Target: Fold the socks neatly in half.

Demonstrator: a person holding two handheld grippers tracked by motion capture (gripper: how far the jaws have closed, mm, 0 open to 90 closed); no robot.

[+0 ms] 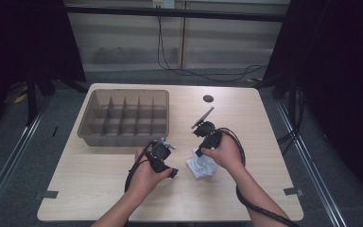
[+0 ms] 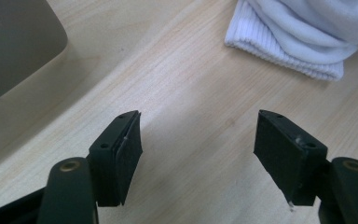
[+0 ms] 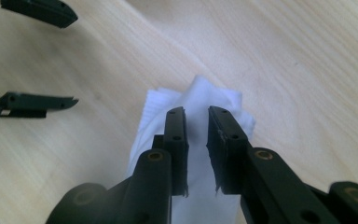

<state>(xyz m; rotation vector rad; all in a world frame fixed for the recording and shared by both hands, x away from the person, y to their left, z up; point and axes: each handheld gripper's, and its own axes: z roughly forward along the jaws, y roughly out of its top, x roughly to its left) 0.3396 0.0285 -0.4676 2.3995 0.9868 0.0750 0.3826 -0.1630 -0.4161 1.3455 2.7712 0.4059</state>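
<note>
A crumpled white cloth [image 1: 201, 168] lies on the wooden table just right of centre, near the front. My right gripper [image 1: 199, 155] points down at it from above. In the right gripper view its jaws [image 3: 196, 109] stand almost together, and a fold of the cloth [image 3: 200, 93] fills the narrow gap between the pads. My left gripper [image 1: 170, 158] hovers low over bare wood just left of the cloth. Its jaws [image 2: 198, 116] are spread wide with nothing between them, and the cloth's ribbed edge [image 2: 303, 32] lies ahead to the right. The left gripper's open jaws [image 3: 77, 59] also show at the left of the right gripper view.
A grey-brown bin [image 1: 87, 120] with several divided compartments stands at the back left of the table; its rounded corner [image 2: 14, 46] is close to my left gripper. A small black disc [image 1: 208, 98] lies at the back, right of centre. Dark curtains and frame rails flank the table.
</note>
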